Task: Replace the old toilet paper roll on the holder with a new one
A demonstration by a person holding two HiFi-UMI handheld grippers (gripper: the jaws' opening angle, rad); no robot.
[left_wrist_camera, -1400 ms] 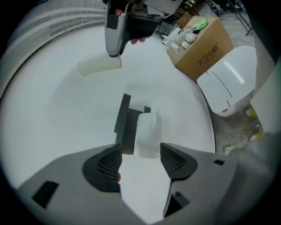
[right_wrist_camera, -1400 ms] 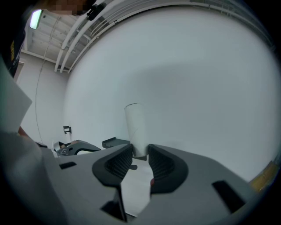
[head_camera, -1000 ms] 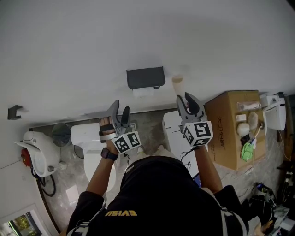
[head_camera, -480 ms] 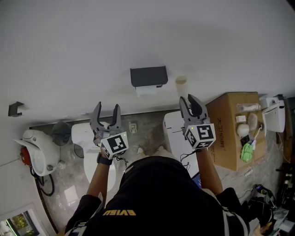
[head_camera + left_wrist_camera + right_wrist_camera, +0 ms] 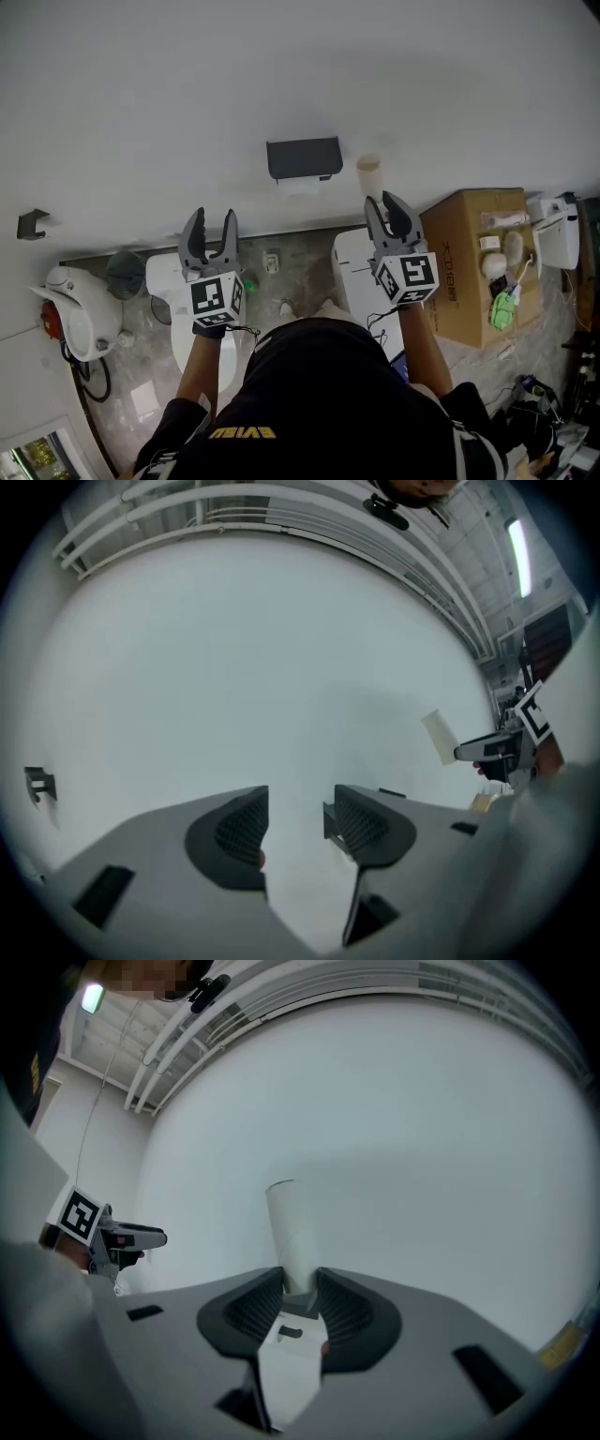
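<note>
A black toilet paper holder (image 5: 302, 157) is fixed to the white wall, and white paper (image 5: 298, 185) shows under its cover. My right gripper (image 5: 389, 208) is shut on a bare cardboard tube (image 5: 369, 175), held just right of the holder. In the right gripper view the tube (image 5: 292, 1237) stands up from between the pads of that gripper (image 5: 300, 1288). My left gripper (image 5: 208, 225) hangs lower left of the holder, away from the wall. Nothing is between its jaws (image 5: 300, 822), which are closing. The left gripper view also catches the tube (image 5: 439, 736).
A white toilet (image 5: 187, 300) is below my left arm, with a grey bin (image 5: 125, 272) beside it. A white unit (image 5: 356, 267) and a cardboard box (image 5: 478, 253) with small items sit at the right. A black hook (image 5: 30, 227) is on the wall, far left.
My left gripper has risen, shifted left and rolled from tilted to upright, its jaws a little narrower. The right gripper with the tube has kept still.
</note>
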